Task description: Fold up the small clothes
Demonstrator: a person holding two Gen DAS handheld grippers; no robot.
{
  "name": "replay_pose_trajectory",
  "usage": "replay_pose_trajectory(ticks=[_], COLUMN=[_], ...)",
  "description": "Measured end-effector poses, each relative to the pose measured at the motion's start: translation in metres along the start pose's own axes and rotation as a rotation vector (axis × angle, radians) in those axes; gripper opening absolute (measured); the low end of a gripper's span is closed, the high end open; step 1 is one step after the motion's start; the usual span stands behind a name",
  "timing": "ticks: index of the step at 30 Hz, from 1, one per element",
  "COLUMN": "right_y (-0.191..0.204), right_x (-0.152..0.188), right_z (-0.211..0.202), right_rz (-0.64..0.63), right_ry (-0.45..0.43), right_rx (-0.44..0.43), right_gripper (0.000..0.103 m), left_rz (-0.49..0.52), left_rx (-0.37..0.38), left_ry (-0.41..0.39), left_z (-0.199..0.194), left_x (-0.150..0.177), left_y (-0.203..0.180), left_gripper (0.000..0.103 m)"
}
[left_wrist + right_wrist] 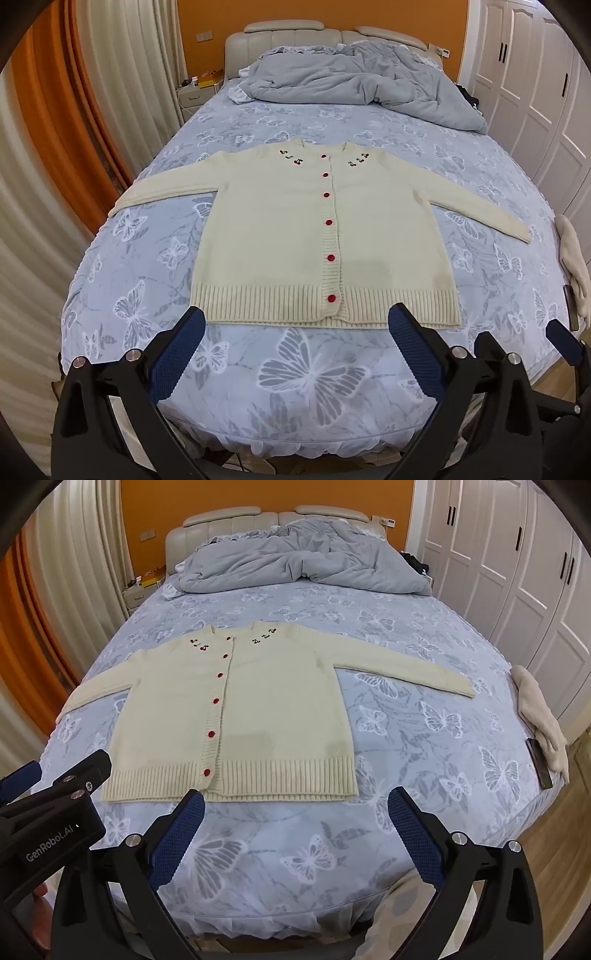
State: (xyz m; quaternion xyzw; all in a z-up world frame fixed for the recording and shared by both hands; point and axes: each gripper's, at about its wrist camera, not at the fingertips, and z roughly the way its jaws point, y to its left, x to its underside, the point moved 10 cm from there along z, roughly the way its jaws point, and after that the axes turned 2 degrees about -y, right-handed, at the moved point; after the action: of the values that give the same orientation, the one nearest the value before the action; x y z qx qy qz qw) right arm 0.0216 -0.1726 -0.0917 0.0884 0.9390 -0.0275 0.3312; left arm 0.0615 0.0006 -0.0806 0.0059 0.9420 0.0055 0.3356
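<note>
A cream knitted cardigan [325, 236] with red buttons and cherry embroidery lies flat and buttoned on the bed, sleeves spread out to both sides. It also shows in the right wrist view [236, 720]. My left gripper [297, 321] is open and empty, held above the foot of the bed just short of the cardigan's ribbed hem. My right gripper [295, 805] is open and empty, near the hem's right part. The left gripper's body shows in the right wrist view at the left edge [55, 805].
The bed has a blue butterfly sheet [310, 373]. A crumpled grey-blue duvet [351, 81] lies at the head. A cream garment [539, 716] and a dark flat object [539, 764] lie at the bed's right edge. Curtains hang left, white wardrobes [517, 572] stand right.
</note>
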Motion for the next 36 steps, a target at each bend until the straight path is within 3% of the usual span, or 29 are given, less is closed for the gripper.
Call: replay_pose_trajectory(ticks=[36], right_y=[0.003], right_x=[0.007], right_z=[0.004], right_rz=[0.0], right_ry=[0.017], right_rx=[0.0], right_gripper=[0.098], left_rz=[0.002], left_rx=[-0.02], left_ry=[0.001], left_z=[0.005], left_x=[0.005], left_y=[0.003], left_gripper=[0.097])
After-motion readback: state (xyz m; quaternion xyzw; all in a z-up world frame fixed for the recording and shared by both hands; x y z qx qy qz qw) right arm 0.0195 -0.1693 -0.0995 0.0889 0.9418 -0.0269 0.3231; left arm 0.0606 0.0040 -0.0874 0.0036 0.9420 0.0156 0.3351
